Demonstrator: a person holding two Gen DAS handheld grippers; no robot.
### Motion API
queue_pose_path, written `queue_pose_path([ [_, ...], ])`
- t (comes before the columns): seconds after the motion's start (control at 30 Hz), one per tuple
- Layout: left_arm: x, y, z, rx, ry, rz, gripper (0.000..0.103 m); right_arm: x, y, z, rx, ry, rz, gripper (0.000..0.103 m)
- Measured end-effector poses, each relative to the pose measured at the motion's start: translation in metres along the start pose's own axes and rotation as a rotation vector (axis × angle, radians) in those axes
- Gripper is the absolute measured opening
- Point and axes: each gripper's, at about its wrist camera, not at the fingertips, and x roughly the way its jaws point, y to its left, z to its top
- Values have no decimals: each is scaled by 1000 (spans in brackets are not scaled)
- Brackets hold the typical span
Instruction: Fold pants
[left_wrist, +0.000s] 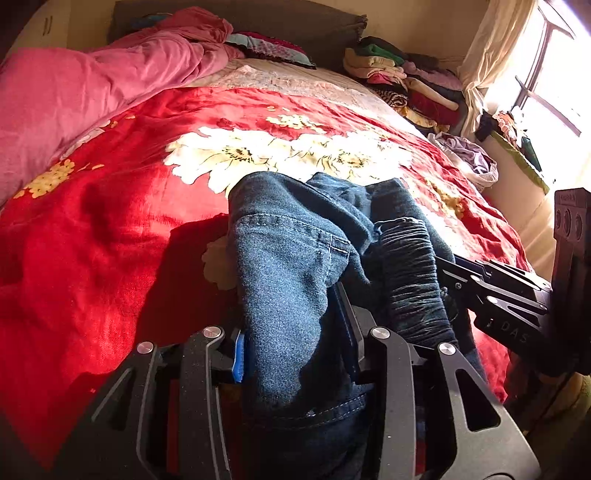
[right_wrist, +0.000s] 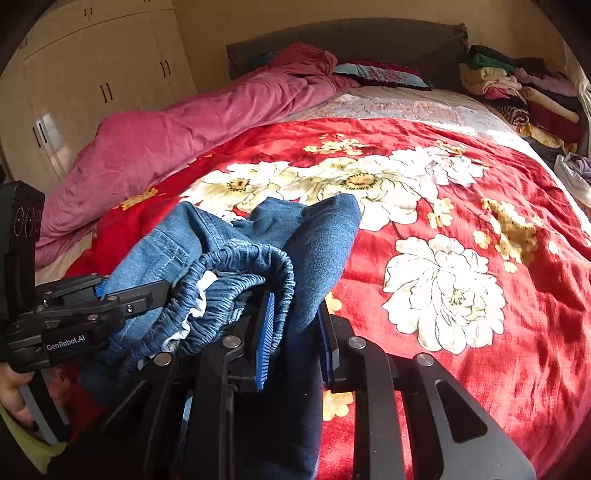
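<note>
We hold the jeans (left_wrist: 291, 258) above the bed (left_wrist: 110, 221): left claw (left_wrist: 295, 354) and right claw (right_wrist: 295, 343) each clamp a denim fold.

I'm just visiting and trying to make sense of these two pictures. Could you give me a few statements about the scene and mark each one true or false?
1. Both tools grip the same blue jeans. True: the left gripper and the right gripper each have denim between their jaws.
2. The jeans lie flat, neatly folded. False: they are bunched up and held above the bed.
3. The red blanket has white flowers. True.
4. The bed is bare apart from the jeans. False: a pink quilt and a clothes pile lie on it.
5. The jeans' waistband is elastic. True.
</note>
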Motion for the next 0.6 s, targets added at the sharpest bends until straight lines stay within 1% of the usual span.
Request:
queue_pose_path([
  [0.07, 3, 3, -2, -13, 8, 4, 36, 3, -3, -2, 13, 17, -7, 24],
  [0.13, 6, 7, -5, -24, 13, 5, 39, 8, -5, -4, 8, 35, -43, 32],
  [0.17, 7, 9, -6, -28, 16, 5, 42, 10, -6, -6, 7, 44, -55, 33],
  [0.23, 9, 11, -7, -35, 19, 1, 44, 16, -10, -8, 23, 68, -75, 39],
  [0.3, 9, 12, -9, -34, 17, 0, 45, 18, -14, -9, 48, 76, -66, 41],
  [0.33, 9, 12, -9, -34, 17, -1, 45, 18, -15, -10, 53, 77, -72, 44],
  [0.47, 9, 12, -9, -36, 19, -2, 47, 18, -13, -10, 52, 77, -83, 44],
  [0.6, 8, 12, -9, -39, 18, -3, 49, 15, -12, -8, 54, 74, -94, 48],
])
